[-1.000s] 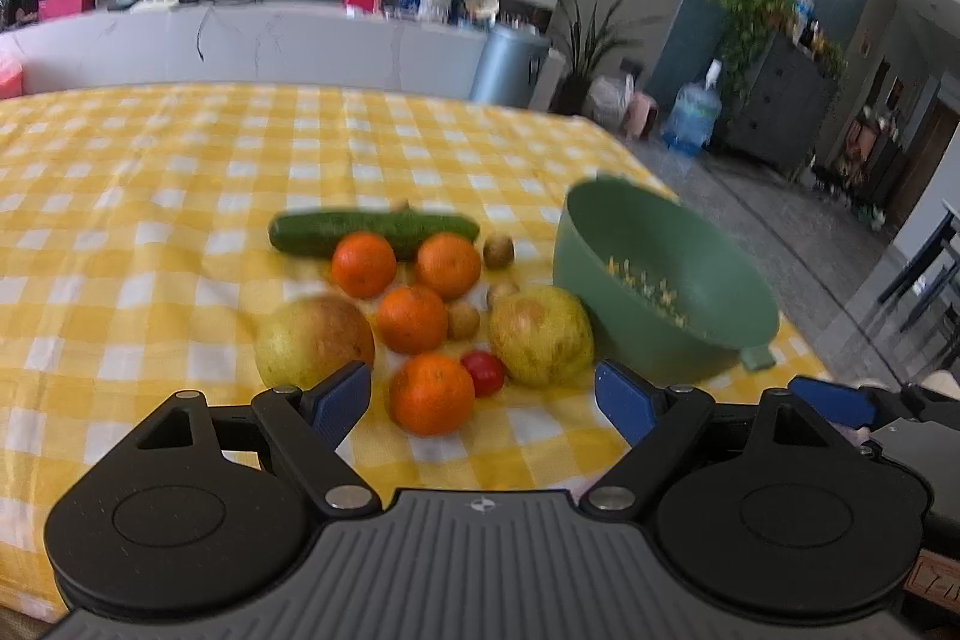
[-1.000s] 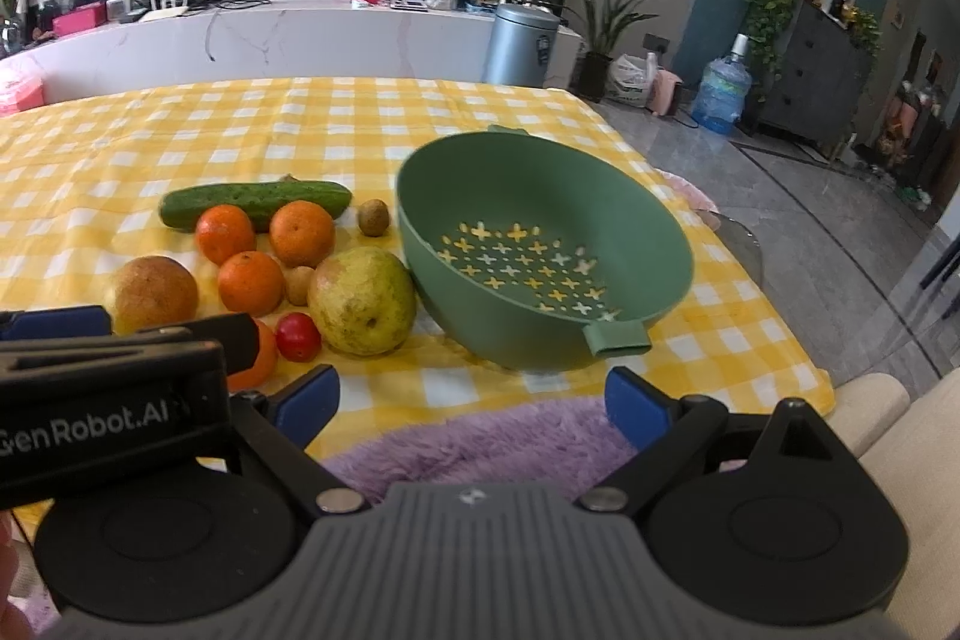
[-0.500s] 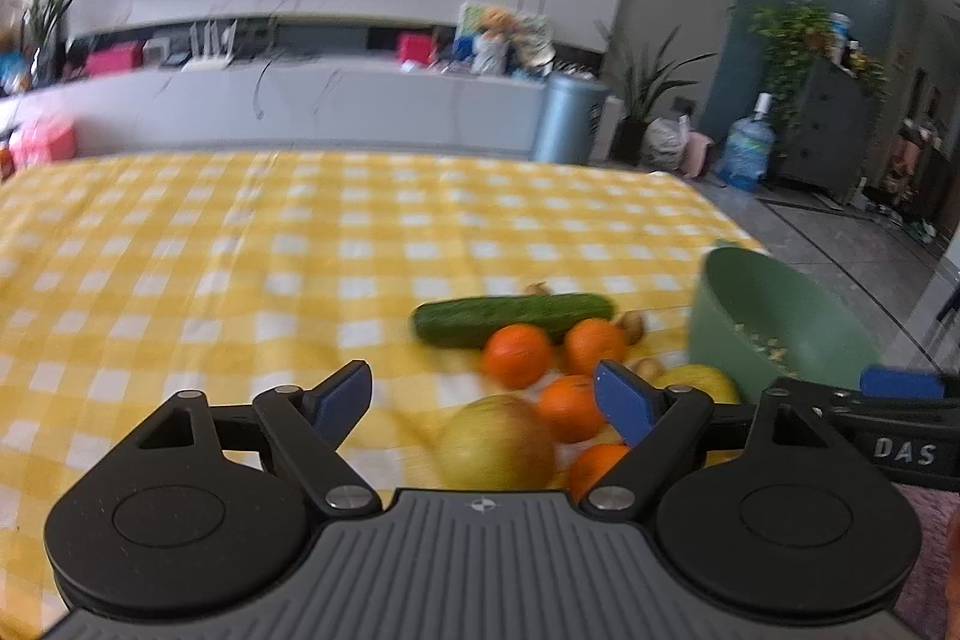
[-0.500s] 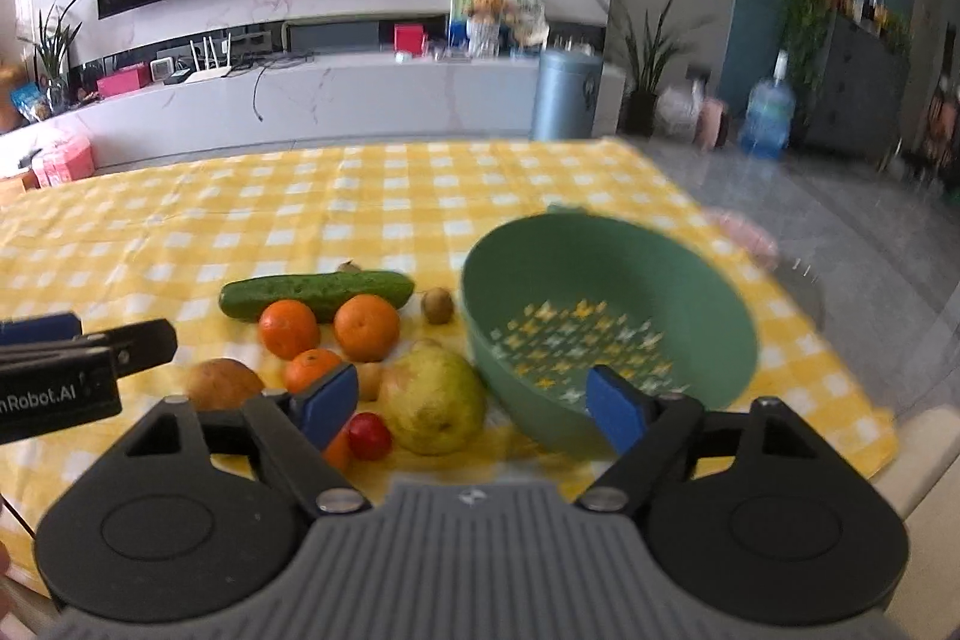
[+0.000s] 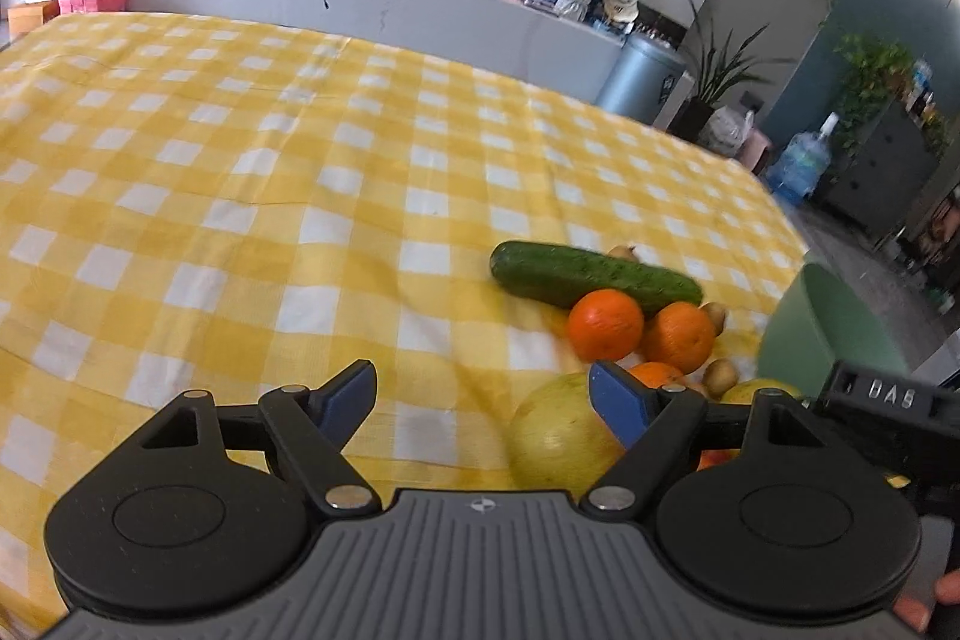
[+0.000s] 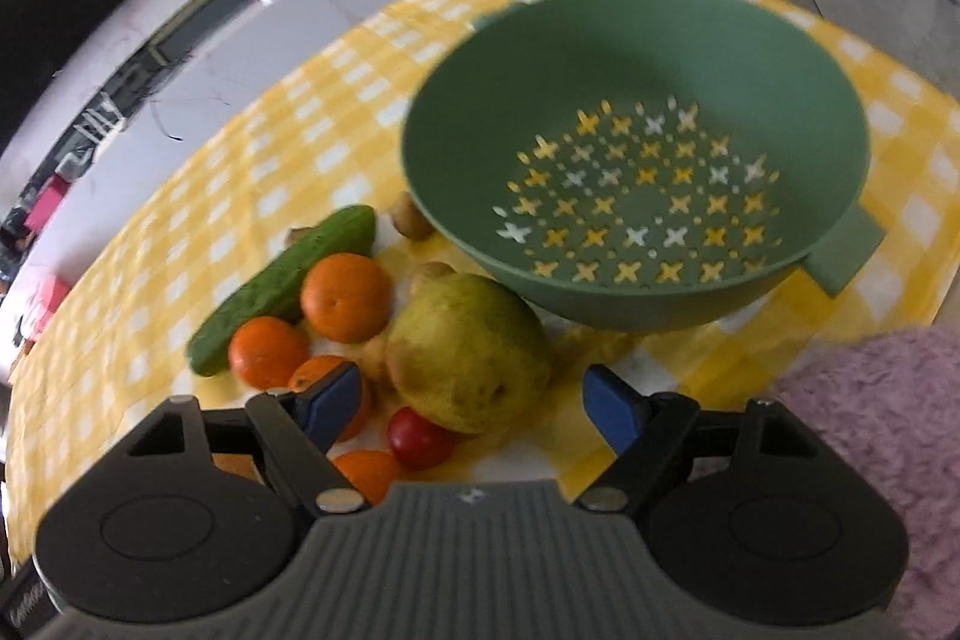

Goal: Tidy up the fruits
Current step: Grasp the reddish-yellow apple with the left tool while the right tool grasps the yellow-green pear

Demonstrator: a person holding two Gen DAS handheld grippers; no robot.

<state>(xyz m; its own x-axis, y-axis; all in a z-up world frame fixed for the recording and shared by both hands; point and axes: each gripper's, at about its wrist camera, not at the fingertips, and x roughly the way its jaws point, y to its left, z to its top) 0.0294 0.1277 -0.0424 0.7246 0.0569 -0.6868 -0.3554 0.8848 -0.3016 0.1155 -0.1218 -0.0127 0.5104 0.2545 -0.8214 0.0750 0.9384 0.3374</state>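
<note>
A: How did the left gripper [image 5: 483,397] stand?

B: Its jaws were spread wide with nothing between them but bare yellow checked cloth [image 5: 252,172]. They had just been easing inward a little. A yellow-green pear [image 5: 555,439] lay just behind its right blue fingertip [image 5: 618,400].

A: And the right gripper [image 6: 471,400]?

B: Also gaping and holding nothing, though its jaws had narrowed a moment before. Between the tips, on the cloth, sat the big pear [image 6: 468,352] and, nearer, a small red fruit [image 6: 417,439].

A: What lay further out?

B: Left of that pear were several oranges [image 6: 345,297], touching one another, and the cucumber [image 6: 282,289] lay along their far left side. A few small brown fruits [image 6: 411,220] sat among them; I could not tell what they were.

A: And the colander?

B: The green colander [image 6: 630,40] stood far right of the fruit, upright and empty, just beside the big pear. A pink furry surface [image 6: 870,430] showed at the near right.
</note>
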